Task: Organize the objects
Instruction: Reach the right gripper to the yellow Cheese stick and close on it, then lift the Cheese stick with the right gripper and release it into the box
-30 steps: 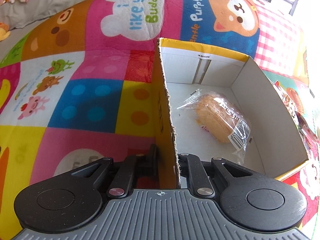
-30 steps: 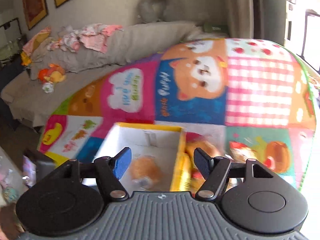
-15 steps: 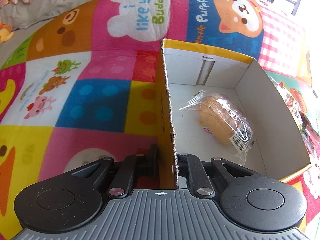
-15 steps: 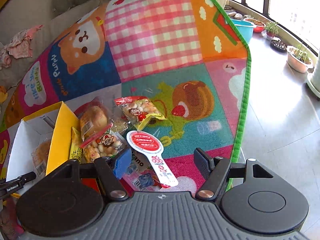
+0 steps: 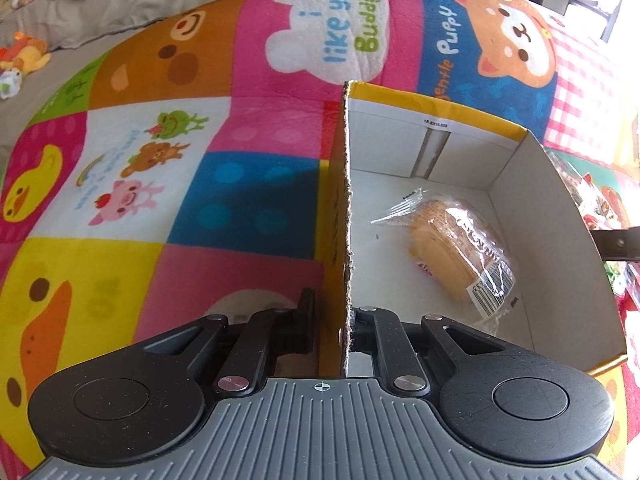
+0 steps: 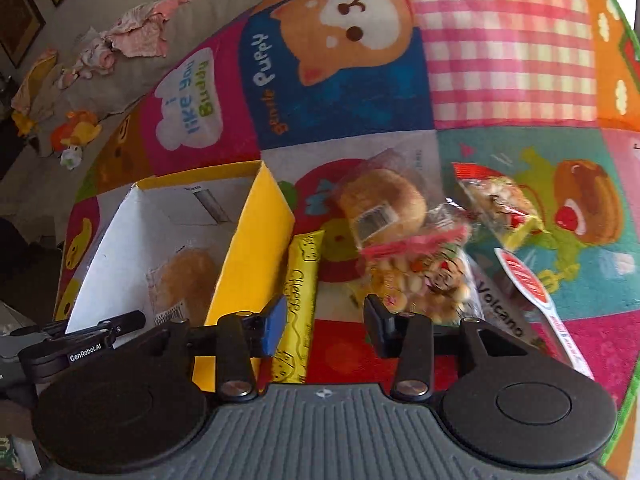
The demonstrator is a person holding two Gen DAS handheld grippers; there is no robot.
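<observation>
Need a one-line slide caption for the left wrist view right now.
Left hand-held gripper clamps the box wall; one wrapped bun lies inside, on a cartoon play mat.

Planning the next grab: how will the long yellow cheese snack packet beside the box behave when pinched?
The yellow cheese packet looks like thin film, so probably light and floppy, sagging at its ends. Its glossy wrapper may slip. It lies flat against the box, so rolling seems unlikely.

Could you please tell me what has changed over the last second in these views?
The right gripper swung from over the box down to the snack pile, its jaws closing partly, with nothing gripped yet. The left gripper stays shut on the box wall; the bun lies unmoved inside.
</observation>
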